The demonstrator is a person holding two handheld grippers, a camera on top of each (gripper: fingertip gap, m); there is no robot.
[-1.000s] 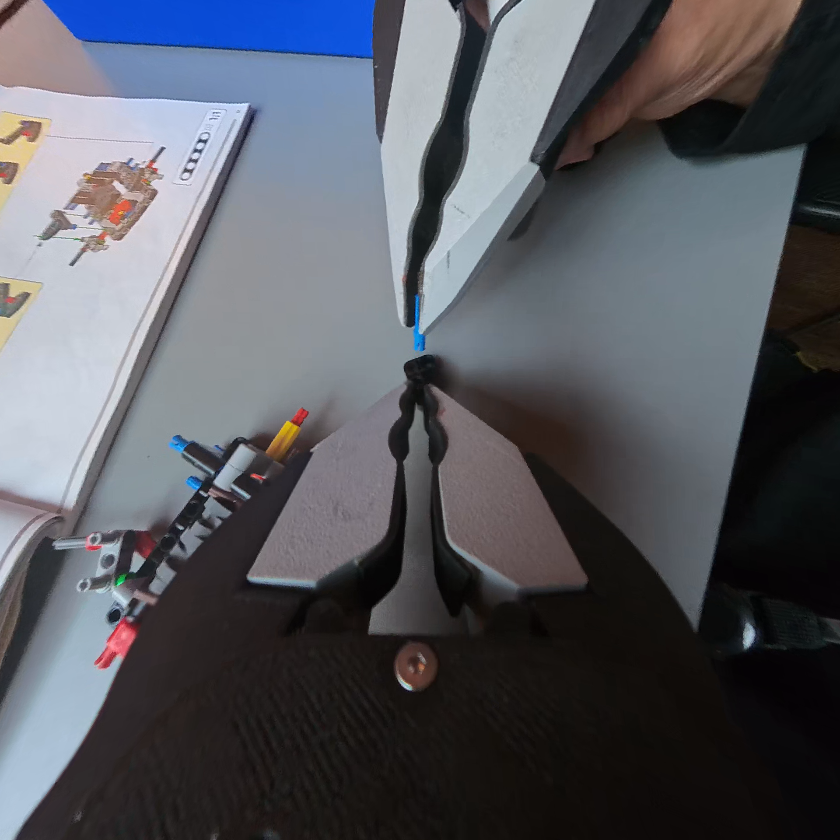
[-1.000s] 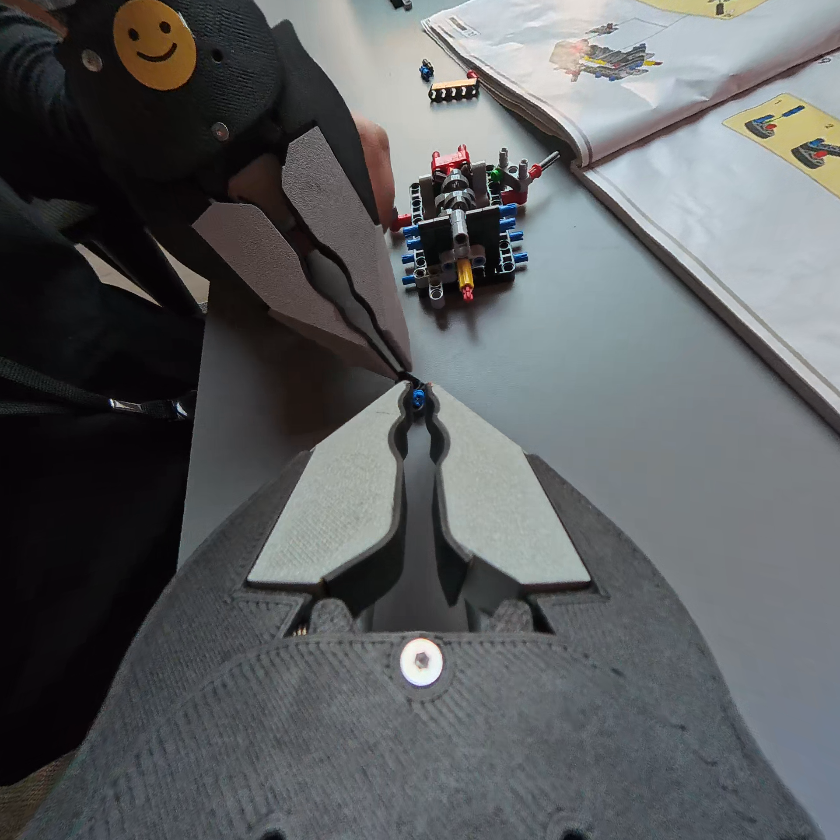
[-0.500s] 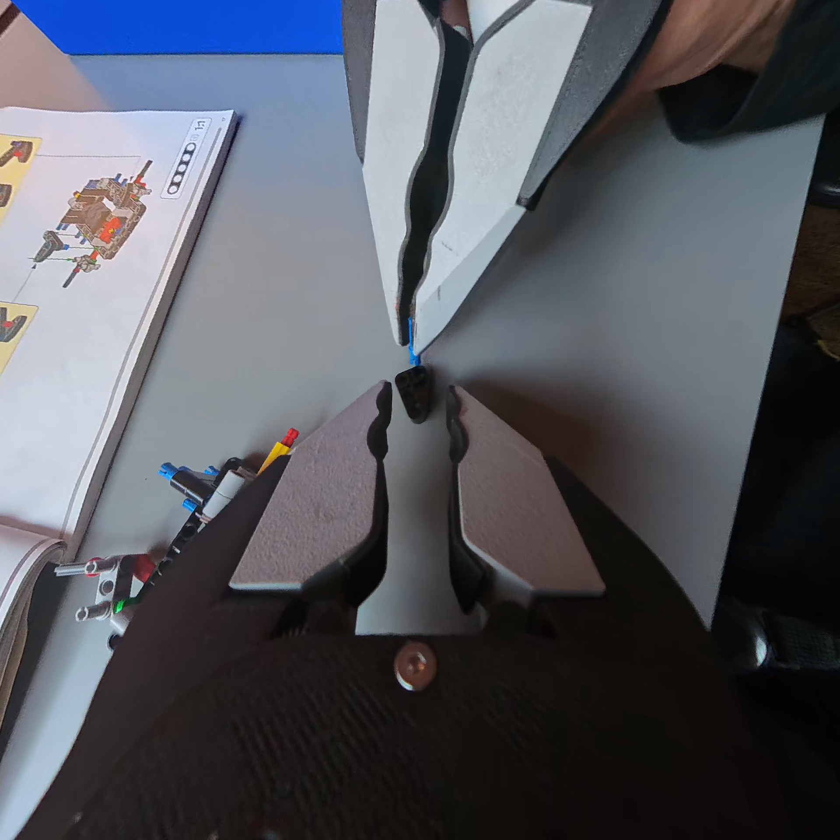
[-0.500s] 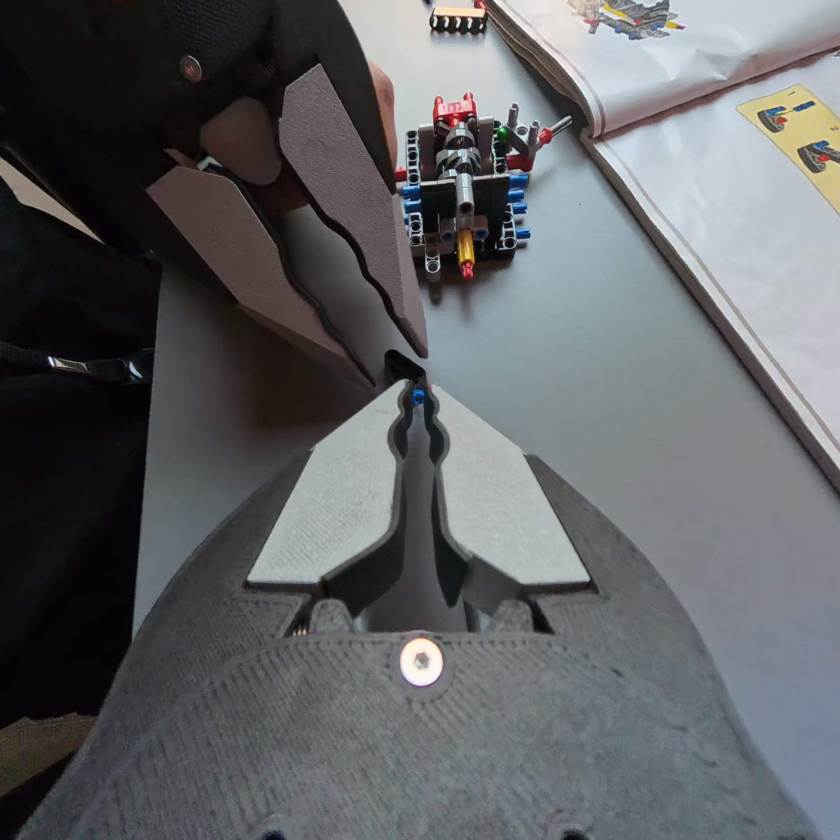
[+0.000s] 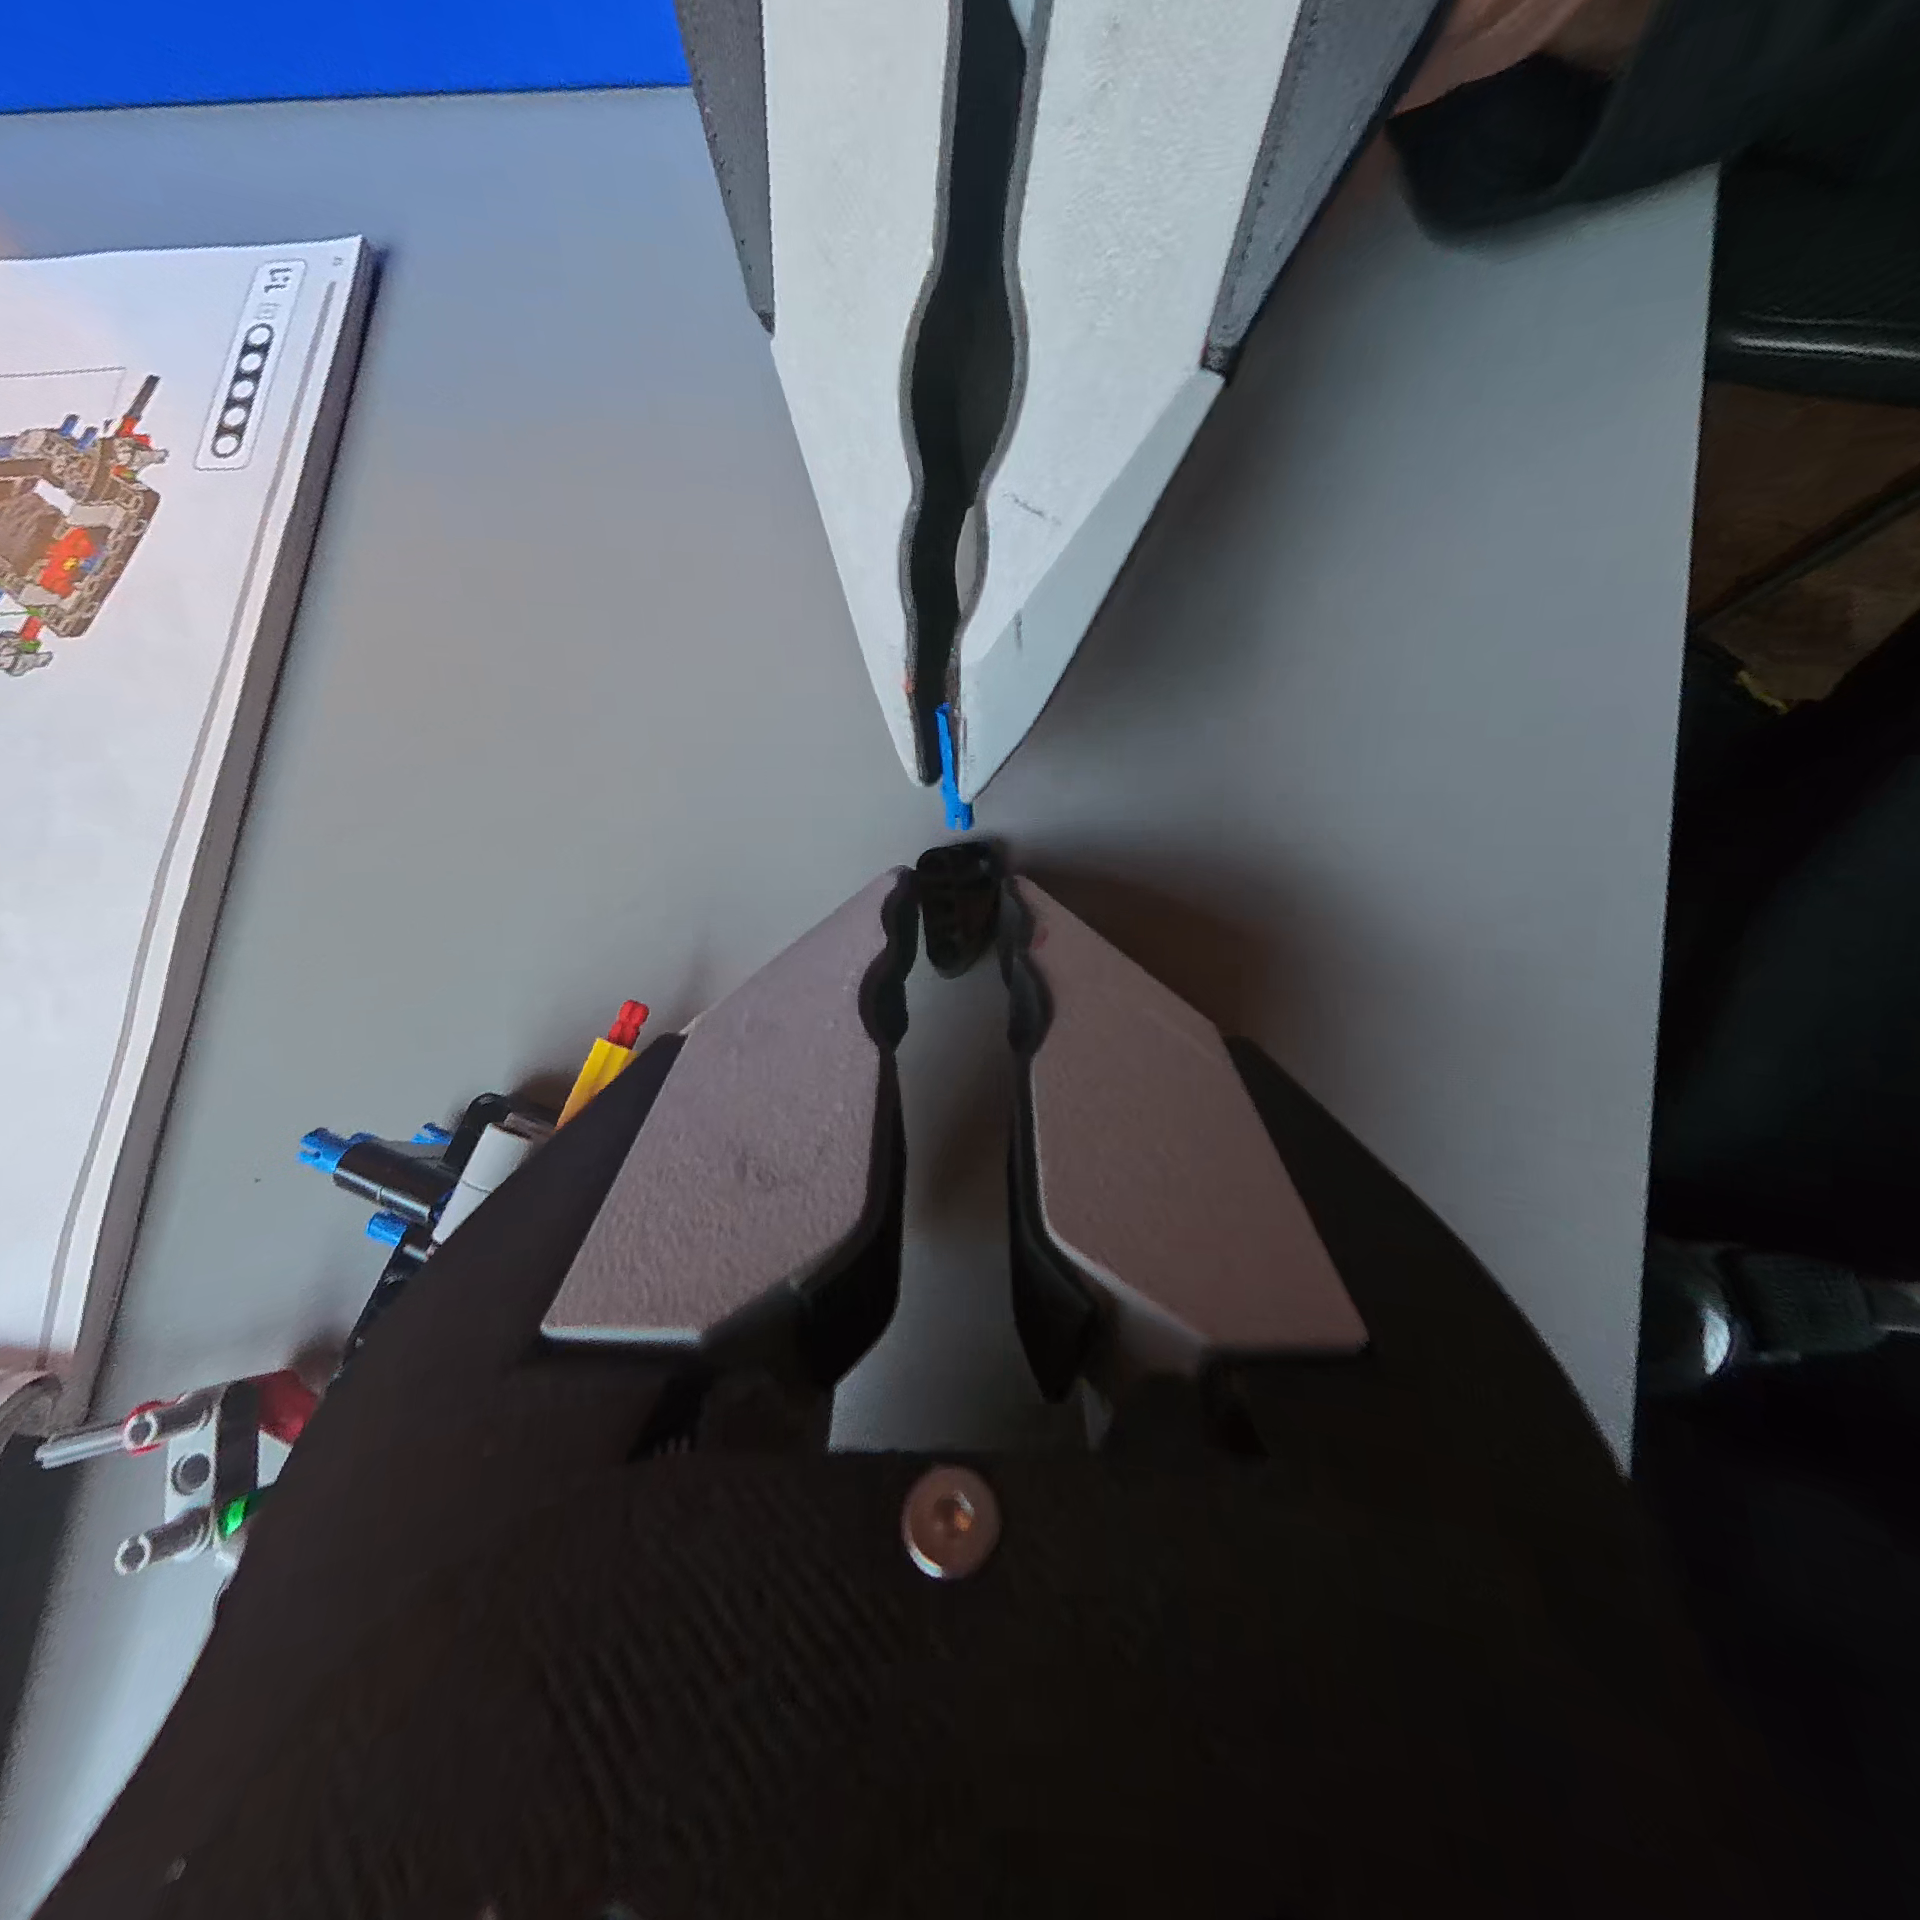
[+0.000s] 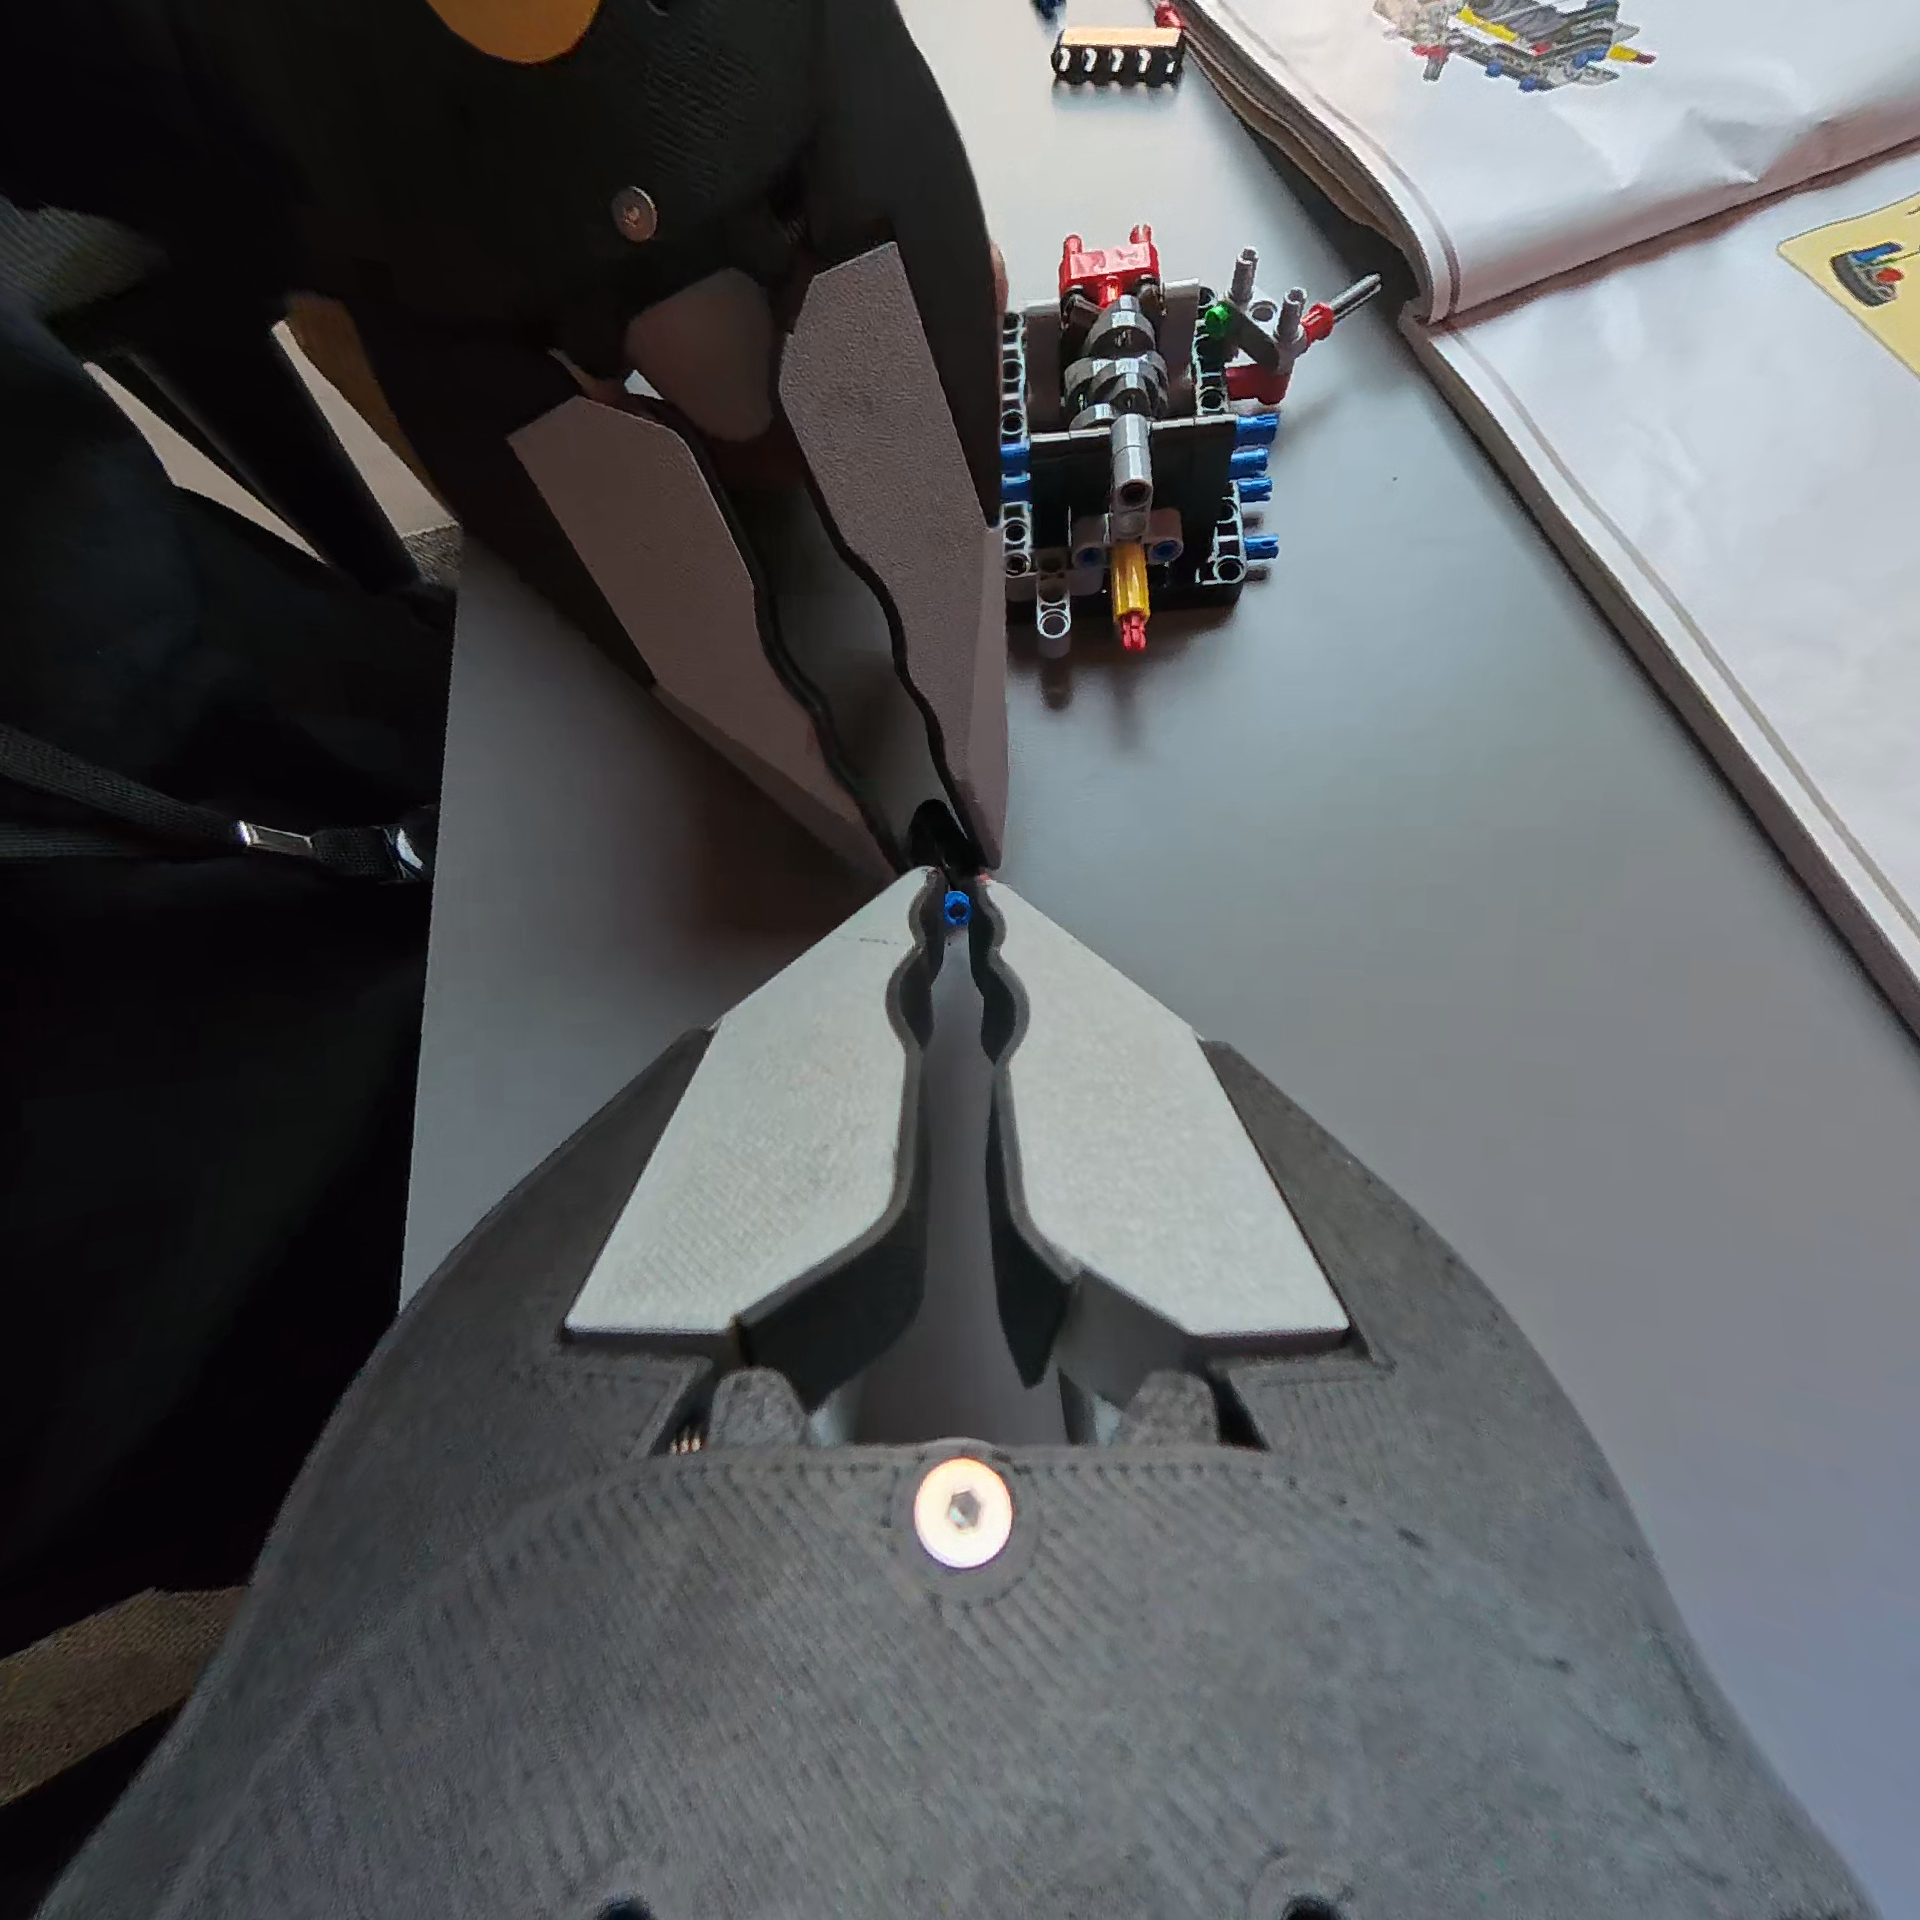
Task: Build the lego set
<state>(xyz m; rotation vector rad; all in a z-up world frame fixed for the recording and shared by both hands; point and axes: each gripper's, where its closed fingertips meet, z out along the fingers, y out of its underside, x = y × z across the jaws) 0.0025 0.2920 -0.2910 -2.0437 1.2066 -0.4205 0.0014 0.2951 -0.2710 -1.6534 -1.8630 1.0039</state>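
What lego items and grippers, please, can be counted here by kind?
Grippers: 2, left gripper, right gripper
Held pieces: 2, black connector, blue pin
Partly built model: 1
Loose beam: 1
Instruction booklet: 1
Total: 7

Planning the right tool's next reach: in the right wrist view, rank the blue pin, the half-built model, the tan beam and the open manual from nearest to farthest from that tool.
1. Blue pin: in the right tool tips.
2. Half-built model: ahead, slightly right.
3. Tan beam: beyond the model, top edge.
Open manual: spans the right side, so unranked.
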